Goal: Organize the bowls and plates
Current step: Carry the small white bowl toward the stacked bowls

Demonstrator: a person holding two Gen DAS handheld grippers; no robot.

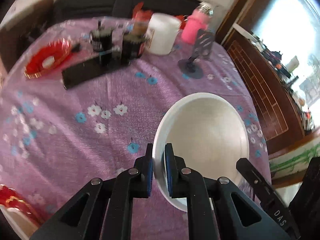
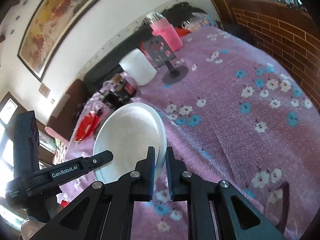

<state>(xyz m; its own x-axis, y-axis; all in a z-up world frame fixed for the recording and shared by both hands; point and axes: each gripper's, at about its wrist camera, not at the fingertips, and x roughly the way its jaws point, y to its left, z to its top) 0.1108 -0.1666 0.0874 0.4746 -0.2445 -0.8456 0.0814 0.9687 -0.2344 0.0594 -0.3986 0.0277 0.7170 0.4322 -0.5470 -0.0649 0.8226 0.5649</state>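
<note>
Low in the centre of both views, a white bowl [image 1: 208,136] is gripped from 2 sides: the left gripper [image 1: 159,172] is clamped on its left rim, the right gripper [image 2: 160,172] on its right rim. It sits over a purple flowered cloth [image 1: 80,130]. Upper left in the left view lie a red plate [image 1: 48,59], dark tins [image 1: 102,42], a white tub [image 1: 162,34] and a pink bottle [image 1: 195,28].

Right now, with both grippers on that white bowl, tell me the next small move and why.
Probably carry the white bowl level toward the red plate before setting it down. The left gripper and right gripper each pinch opposite sides of its rim, and it looks lifted and tilted above the purple tablecloth, so both should move together.
</note>
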